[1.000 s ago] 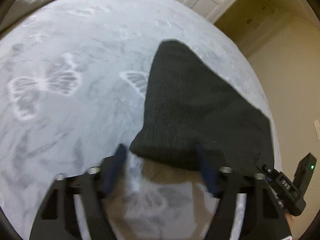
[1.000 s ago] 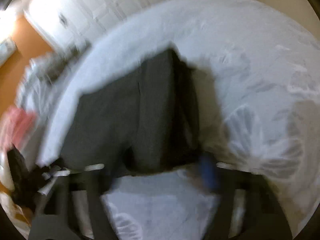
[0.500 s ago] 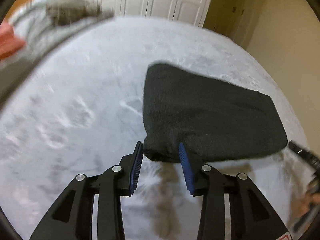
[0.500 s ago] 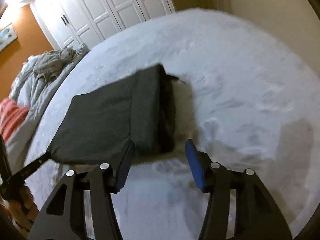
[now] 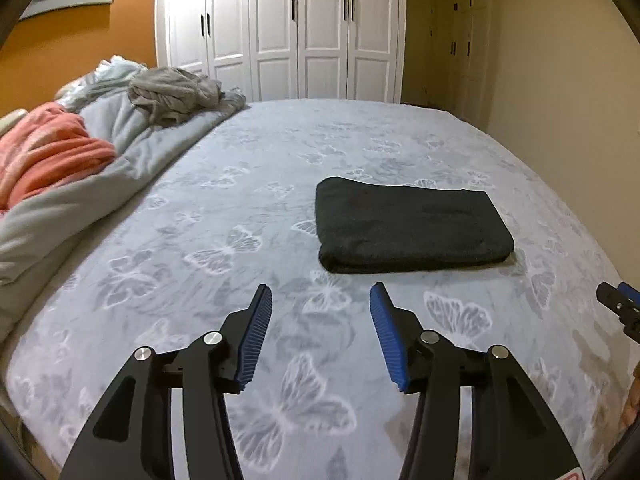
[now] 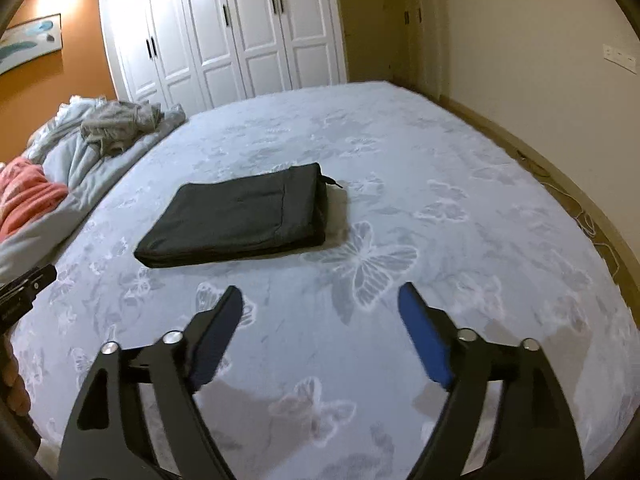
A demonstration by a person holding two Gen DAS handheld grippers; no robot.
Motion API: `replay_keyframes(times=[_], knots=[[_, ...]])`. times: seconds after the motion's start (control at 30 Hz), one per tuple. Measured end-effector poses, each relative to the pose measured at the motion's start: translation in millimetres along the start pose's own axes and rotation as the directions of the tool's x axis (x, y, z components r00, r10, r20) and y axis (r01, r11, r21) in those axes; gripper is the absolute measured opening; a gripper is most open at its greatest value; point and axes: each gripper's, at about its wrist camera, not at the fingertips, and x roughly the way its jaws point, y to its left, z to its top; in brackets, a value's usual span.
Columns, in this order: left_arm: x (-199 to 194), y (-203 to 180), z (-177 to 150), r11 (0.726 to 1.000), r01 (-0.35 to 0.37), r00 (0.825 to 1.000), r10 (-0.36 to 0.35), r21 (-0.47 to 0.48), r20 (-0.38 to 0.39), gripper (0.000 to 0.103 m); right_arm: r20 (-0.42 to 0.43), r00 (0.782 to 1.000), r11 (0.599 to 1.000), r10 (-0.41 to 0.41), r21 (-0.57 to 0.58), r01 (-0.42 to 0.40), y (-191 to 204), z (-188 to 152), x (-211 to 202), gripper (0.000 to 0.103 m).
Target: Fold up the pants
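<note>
Hovering over the near part of the bed (image 5: 200, 208), the left tool (image 5: 321, 296) has its two blue-padded fingers spread apart, and nothing is between them. The right tool (image 6: 320, 294) is the same in its own view: fingers wide apart, holding nothing, above the butterfly pattern of the bed cover. A small part of the right tool also shows at the right edge of the left view.

A little beyond both tools lie the pants (image 5: 412, 226), dark and folded into a flat, thick rectangle. They rest on the bed cover, apart from both tools. In the right view the pants (image 6: 240, 220) show stacked layers at their right end, with a short cord sticking out there.

Farther left, a grey blanket (image 5: 120, 136) is bunched along the side of the bed, with an orange blanket (image 5: 48, 148) and a crumpled grey cloth (image 5: 172, 92) on it. Behind the bed stands a white wardrobe (image 5: 280, 28).
</note>
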Motion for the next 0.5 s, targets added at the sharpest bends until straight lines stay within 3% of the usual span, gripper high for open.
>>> replay_keyframes(times=[0.2, 0.43, 0.5], knots=[[-8, 2, -27, 1.0, -0.016, 1.0, 0.016, -0.011, 0.017, 0.056, 0.024, 0.999, 0.999, -0.029, -0.036, 0.03, 14, -30, -12, 0.091], [31, -2, -59, 1.0, 0.022, 1.0, -0.022, -0.018, -0.022, 0.059, 0.003, 0.995, 0.99, -0.103, -0.096, 0.103, 31, -53, 16, 0.094], [39, -9, -63, 1.0, 0.008, 1.0, -0.008, 0.015, -0.008, 0.066, 0.012, 0.994, 0.991, -0.105, -0.085, 0.106, 31, -60, 24, 0.094]])
